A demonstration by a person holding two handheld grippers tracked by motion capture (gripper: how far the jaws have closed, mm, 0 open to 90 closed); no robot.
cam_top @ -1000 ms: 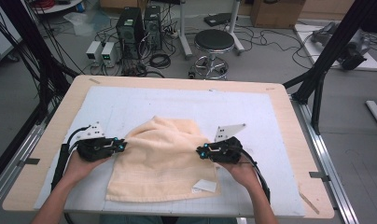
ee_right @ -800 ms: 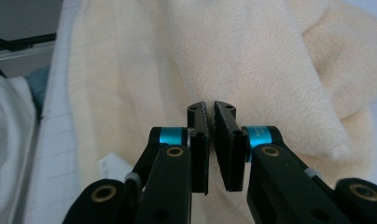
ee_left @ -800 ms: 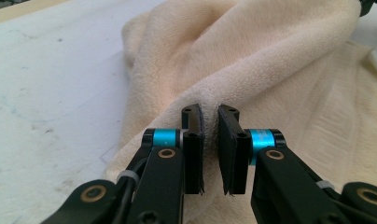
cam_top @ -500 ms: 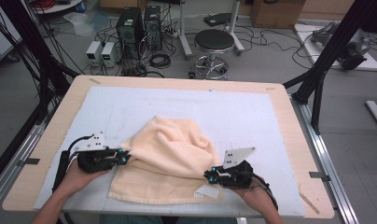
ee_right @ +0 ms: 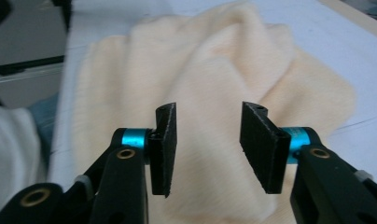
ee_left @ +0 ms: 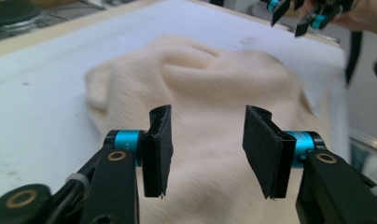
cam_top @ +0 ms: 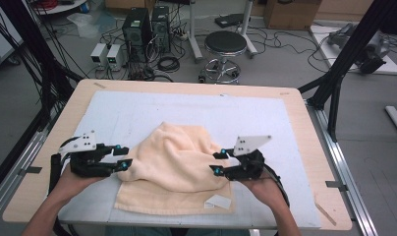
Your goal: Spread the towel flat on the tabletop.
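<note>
Cream terry towel [cam_top: 174,169], rumpled and half-folded, between two grippers' just-parted, empty fingers [ee_left: 157,149].

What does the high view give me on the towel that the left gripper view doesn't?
High view only: the whole cream towel folded over on the white mat, its near edge with a small white label, the left gripper at its left side, the round stool beyond the table.

Left gripper view only: close up, the two black pads stand apart with nothing between them, having just been opening.

Both: the towel's rumpled hump and the right gripper at its other side, also having just opened with nothing between its pads.
</note>
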